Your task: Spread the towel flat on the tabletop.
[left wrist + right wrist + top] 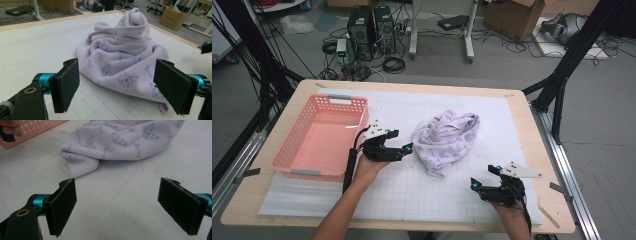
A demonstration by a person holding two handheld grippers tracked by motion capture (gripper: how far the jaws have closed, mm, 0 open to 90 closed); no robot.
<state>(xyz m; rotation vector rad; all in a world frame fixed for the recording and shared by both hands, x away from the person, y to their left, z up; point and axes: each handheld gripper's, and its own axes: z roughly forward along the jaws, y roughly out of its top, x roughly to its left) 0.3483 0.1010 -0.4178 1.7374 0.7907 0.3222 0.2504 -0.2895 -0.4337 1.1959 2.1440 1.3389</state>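
Note:
A crumpled lilac cloth (446,141) printed with small cartoon faces lies in a heap on the white gridded mat (447,192). My left gripper (406,150) is open just left of the cloth, jaws pointing at it. Through the left gripper view the cloth (125,60) sits close ahead of the spread jaws, which hold nothing. My right gripper (484,176) is open near the table's front right, a little apart from the cloth's near corner. From the right gripper view the cloth (120,142) lies beyond the open jaws, with bare mat between them.
A pink perforated basket (307,150) stands empty at the table's left, beside my left hand, and its corner (32,130) appears in the right gripper view. Black frame posts flank the table. Computer towers, cables and cardboard boxes sit on the floor beyond.

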